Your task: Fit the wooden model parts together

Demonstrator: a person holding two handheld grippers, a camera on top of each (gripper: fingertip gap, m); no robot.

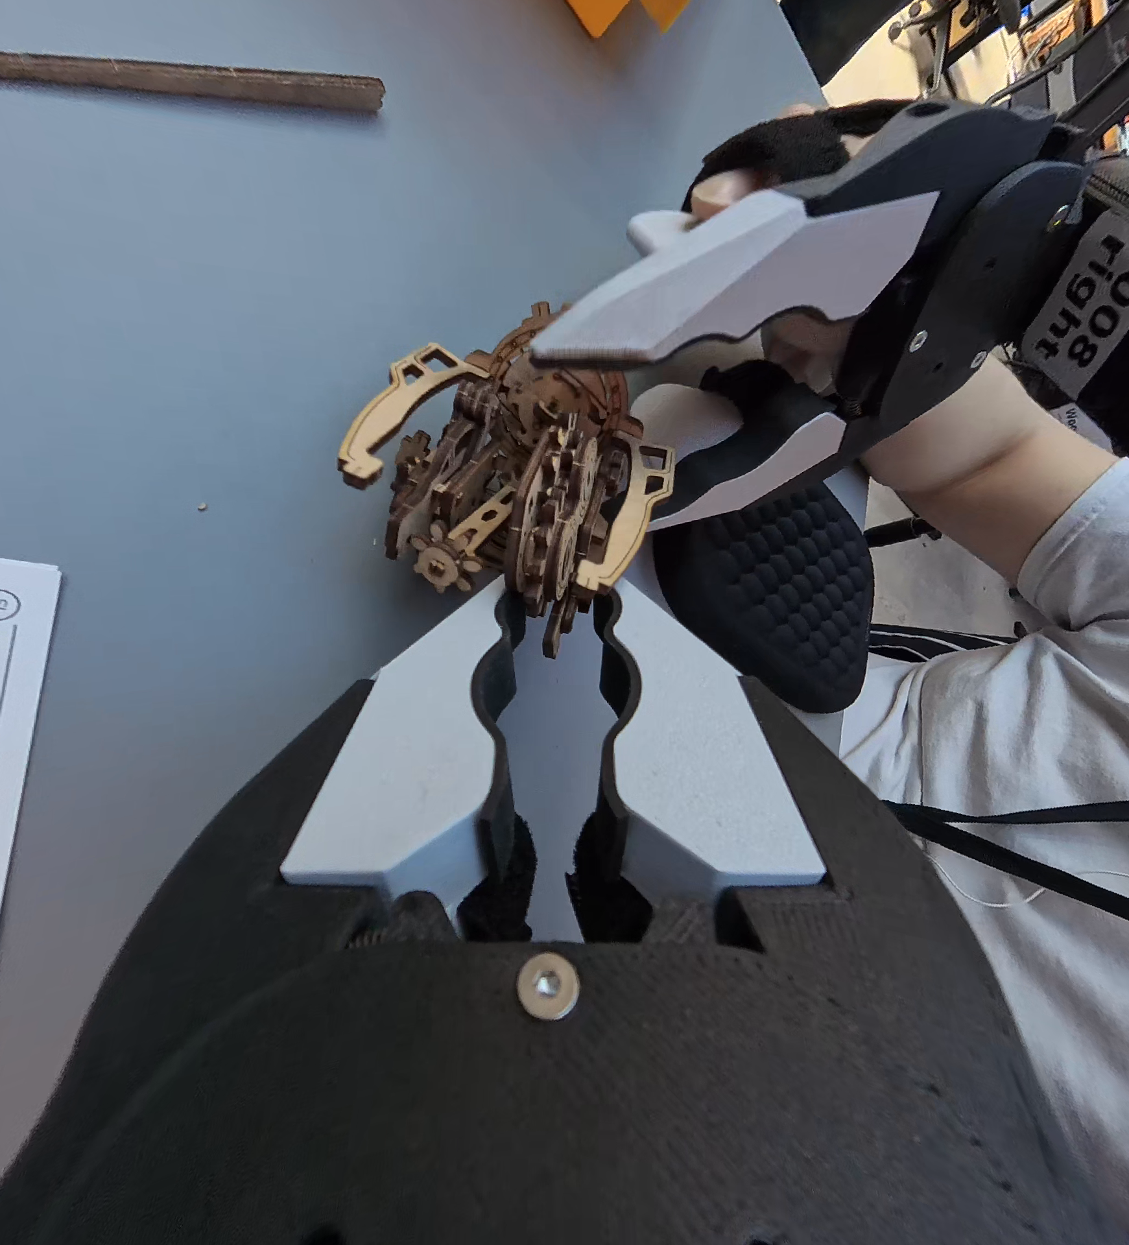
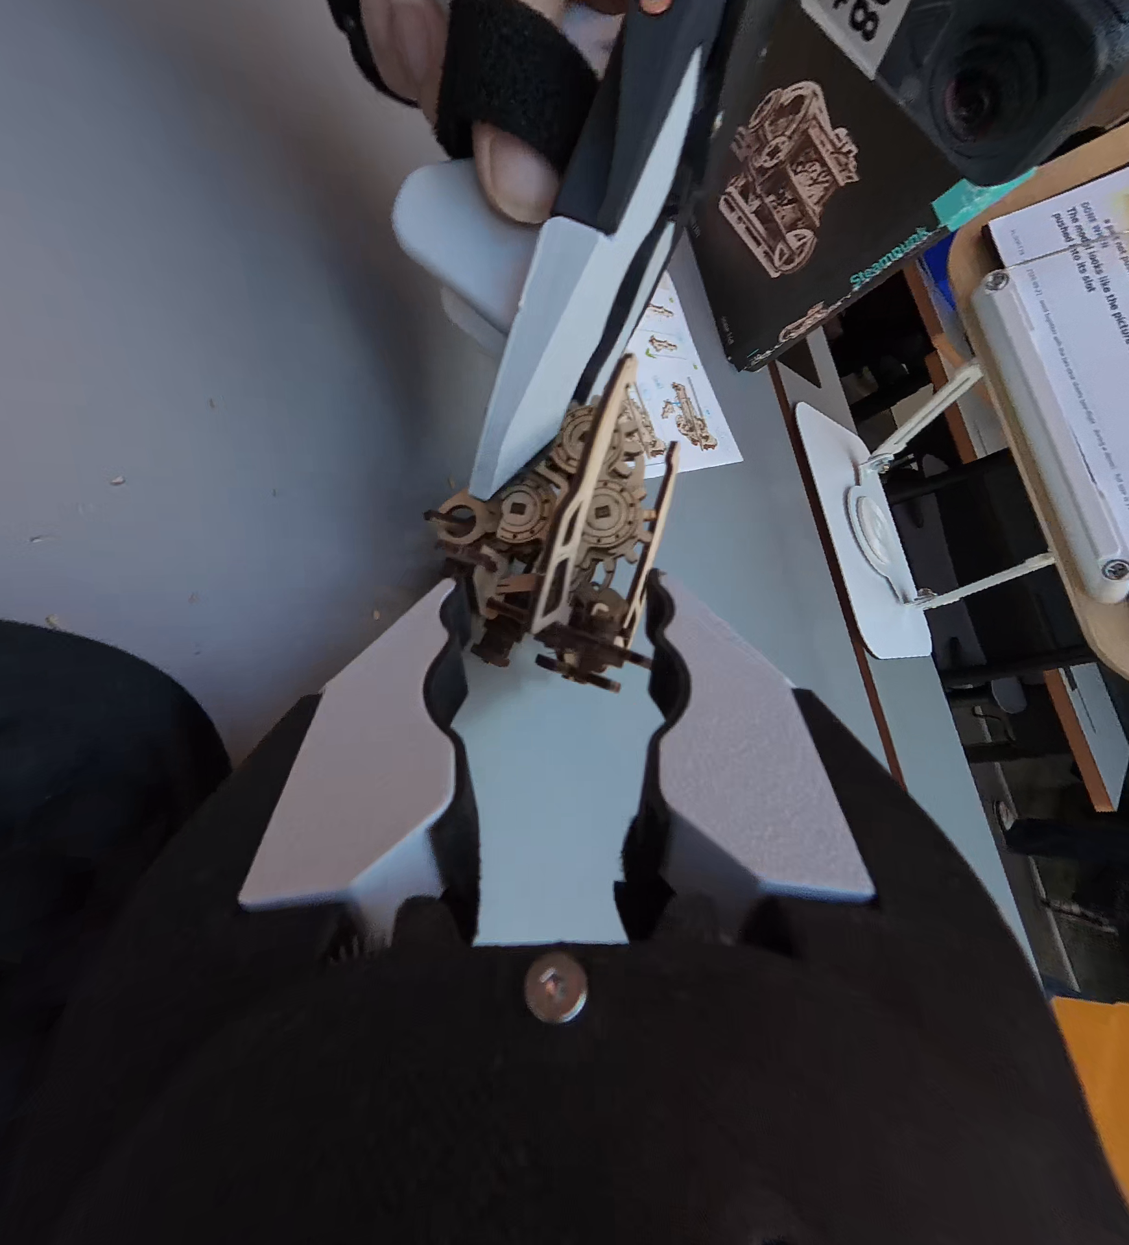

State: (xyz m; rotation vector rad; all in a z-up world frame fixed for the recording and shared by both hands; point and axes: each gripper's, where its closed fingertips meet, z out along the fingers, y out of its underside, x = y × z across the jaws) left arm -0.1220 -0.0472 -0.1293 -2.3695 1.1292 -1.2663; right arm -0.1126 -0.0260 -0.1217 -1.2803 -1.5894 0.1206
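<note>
Wooden model (image 1: 514,485) clamped between both grippers' tips.

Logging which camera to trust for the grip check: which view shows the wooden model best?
The left wrist view: the wooden model sits side-on, sharp, gears and pale curved frames spread out, left gripper clamped on its lower edge. The right wrist view shows it end-on and compressed, between the right gripper and the other gripper's finger.
</note>
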